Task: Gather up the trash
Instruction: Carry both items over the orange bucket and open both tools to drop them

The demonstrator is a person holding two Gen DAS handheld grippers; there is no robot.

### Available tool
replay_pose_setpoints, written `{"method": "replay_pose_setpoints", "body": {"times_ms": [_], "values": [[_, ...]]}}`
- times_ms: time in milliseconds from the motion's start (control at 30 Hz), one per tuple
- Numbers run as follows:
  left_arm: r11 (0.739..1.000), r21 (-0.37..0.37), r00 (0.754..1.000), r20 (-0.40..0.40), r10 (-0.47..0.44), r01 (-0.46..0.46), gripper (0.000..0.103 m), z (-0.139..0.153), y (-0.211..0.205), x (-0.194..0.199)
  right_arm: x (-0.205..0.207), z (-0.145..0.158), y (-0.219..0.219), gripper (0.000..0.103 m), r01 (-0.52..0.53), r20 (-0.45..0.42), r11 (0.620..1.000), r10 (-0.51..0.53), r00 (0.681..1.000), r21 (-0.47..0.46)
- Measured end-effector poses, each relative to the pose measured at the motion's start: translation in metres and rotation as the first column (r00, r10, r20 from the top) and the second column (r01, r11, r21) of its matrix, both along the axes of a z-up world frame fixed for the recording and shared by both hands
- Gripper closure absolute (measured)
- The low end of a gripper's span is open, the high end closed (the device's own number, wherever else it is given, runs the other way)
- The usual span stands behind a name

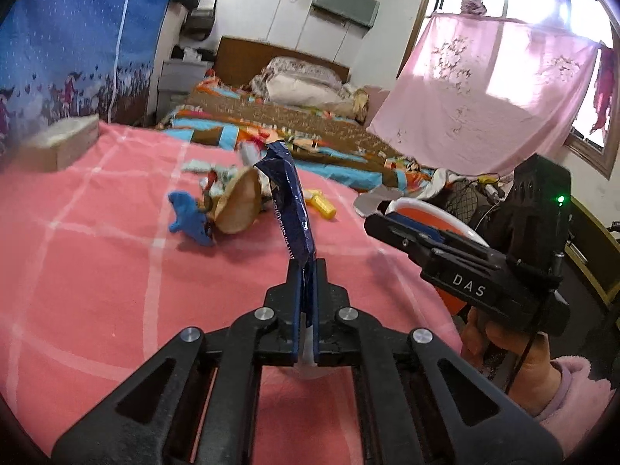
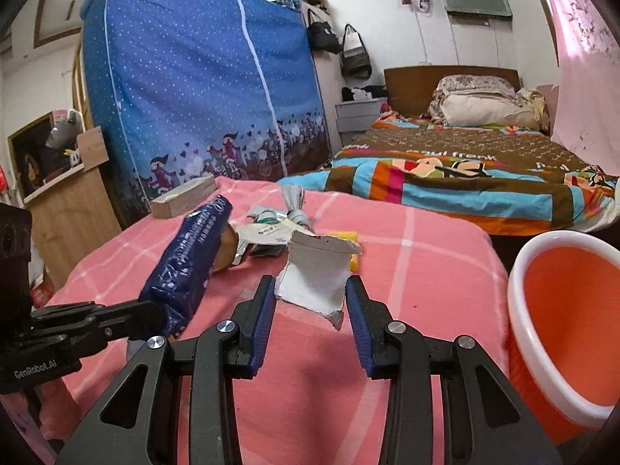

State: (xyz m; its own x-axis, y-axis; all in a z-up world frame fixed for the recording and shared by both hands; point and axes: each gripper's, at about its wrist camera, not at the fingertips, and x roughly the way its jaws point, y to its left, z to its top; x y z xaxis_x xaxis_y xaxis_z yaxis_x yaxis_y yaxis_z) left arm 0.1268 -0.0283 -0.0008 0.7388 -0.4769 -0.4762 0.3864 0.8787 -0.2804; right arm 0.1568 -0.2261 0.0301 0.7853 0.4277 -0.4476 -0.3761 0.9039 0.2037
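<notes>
My left gripper (image 1: 308, 267) is shut on a dark blue snack wrapper (image 1: 288, 201), held upright above the pink checked cloth (image 1: 97, 271). The wrapper (image 2: 186, 267) and left gripper (image 2: 128, 317) also show in the right wrist view. My right gripper (image 2: 310, 294) is open, its jaws on either side of a torn white paper scrap (image 2: 316, 275) that stands between the pads without being pinched. The orange bin with a white rim (image 2: 562, 329) stands at the right; it also shows in the left wrist view (image 1: 426, 213) behind the right gripper's body (image 1: 484, 271).
More litter lies further on the cloth: a blue scrap (image 1: 190, 219), a brown round piece (image 1: 236, 205), a yellow item (image 1: 323, 203), silver and white wrappers (image 2: 271, 224). A small box (image 2: 184, 197) sits at the far left edge. A bed (image 2: 465, 170) lies beyond.
</notes>
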Motion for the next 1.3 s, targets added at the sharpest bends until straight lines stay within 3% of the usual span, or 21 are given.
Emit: {"method": "replay_pose_setpoints", "body": {"times_ms": [267, 500, 700, 867, 1167, 1300], "values": [[0.999, 0.024, 0.980, 0.193, 0.042, -0.048, 0.095, 0.028, -0.008, -0.012, -0.025, 0.016, -0.019, 0.068, 0.038, 0.168, 0.998, -0.045, 0.985, 0.043], [0.999, 0.018, 0.932, 0.361, 0.024, -0.033, 0.095, 0.064, -0.042, -0.011, -0.049, 0.043, -0.057, 0.068, 0.135, 0.341, 0.986, -0.162, 0.926, 0.102], [0.998, 0.038, 0.887, 0.458, -0.060, 0.047, 0.094, 0.081, -0.091, -0.009, -0.064, 0.051, -0.092, 0.068, 0.247, 0.405, 0.959, -0.283, 0.869, 0.141], [0.991, 0.065, 0.886, 0.443, -0.135, 0.118, 0.094, 0.080, -0.131, -0.005, -0.069, 0.052, -0.126, 0.068, 0.334, 0.399, 0.923, -0.384, 0.833, 0.191], [0.971, 0.064, 0.941, 0.240, -0.237, 0.229, 0.094, 0.062, -0.192, 0.025, -0.062, 0.039, -0.172, 0.068, 0.458, 0.279, 0.857, -0.511, 0.813, 0.236], [0.962, 0.058, 0.952, 0.139, -0.272, 0.266, 0.094, 0.053, -0.212, 0.037, -0.057, 0.029, -0.182, 0.067, 0.501, 0.216, 0.837, -0.543, 0.812, 0.219]]}}
